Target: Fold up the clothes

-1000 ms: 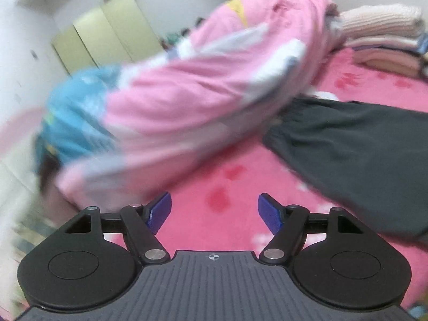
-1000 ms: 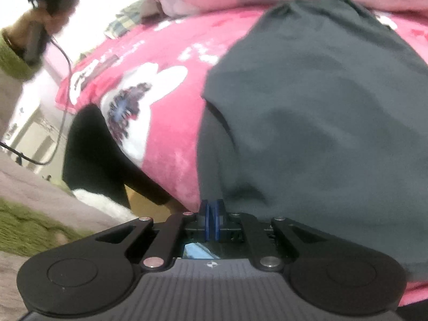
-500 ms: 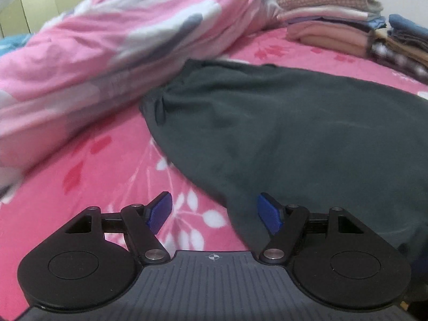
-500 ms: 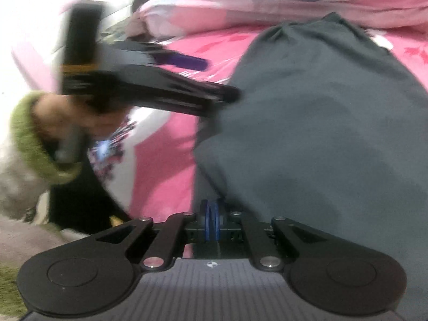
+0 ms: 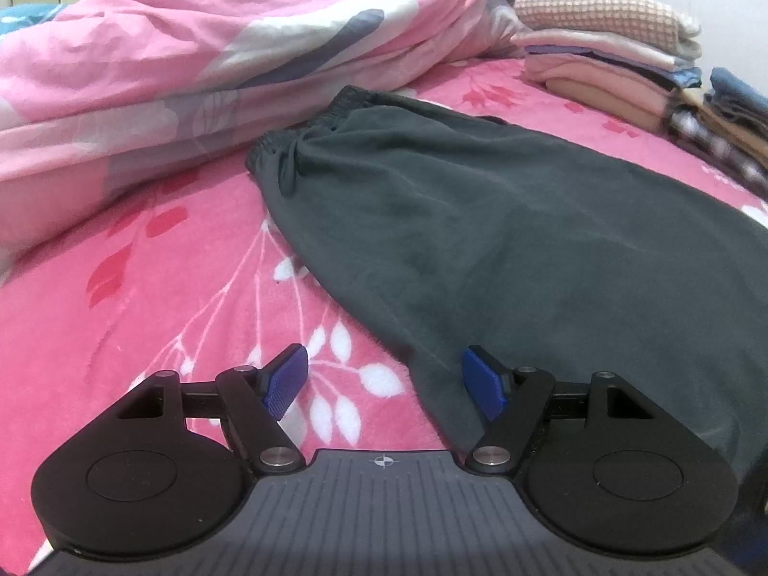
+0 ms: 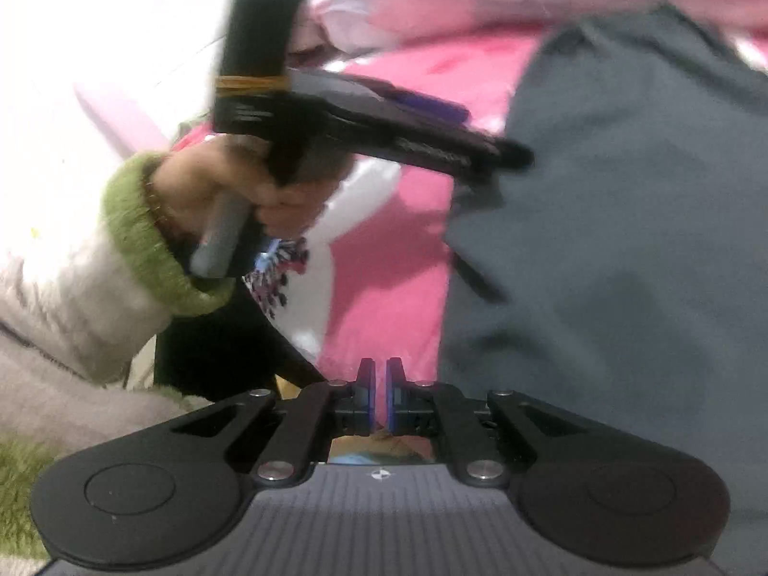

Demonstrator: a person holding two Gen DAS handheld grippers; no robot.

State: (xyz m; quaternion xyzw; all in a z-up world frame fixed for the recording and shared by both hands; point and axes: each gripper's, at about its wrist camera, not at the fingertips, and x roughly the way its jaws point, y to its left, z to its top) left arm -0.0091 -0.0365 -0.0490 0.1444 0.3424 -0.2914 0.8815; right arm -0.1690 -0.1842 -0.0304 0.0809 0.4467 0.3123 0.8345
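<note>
A dark grey garment (image 5: 504,221) with an elastic waistband lies flat on the pink flowered blanket (image 5: 144,288). My left gripper (image 5: 384,360) is open just above the bed, and the garment's near left edge runs between its blue pads. In the right wrist view the same left gripper (image 6: 475,134) shows blurred, held by a hand (image 6: 269,192), its tips at the left edge of the garment (image 6: 624,216). My right gripper (image 6: 379,393) is shut near the bed's front edge, just left of the garment's near corner. No cloth shows between its pads.
A rumpled pink quilt (image 5: 216,48) lies along the far side of the bed. A stack of folded clothes (image 5: 609,48) stands at the back right. A green-cuffed sleeve (image 6: 139,240) fills the left of the right wrist view, beside the bed's edge.
The left gripper swung down from facing the pink quilt to the garment's left edge, staying open. In the right wrist view it came in from the upper left. The right gripper stayed shut.
</note>
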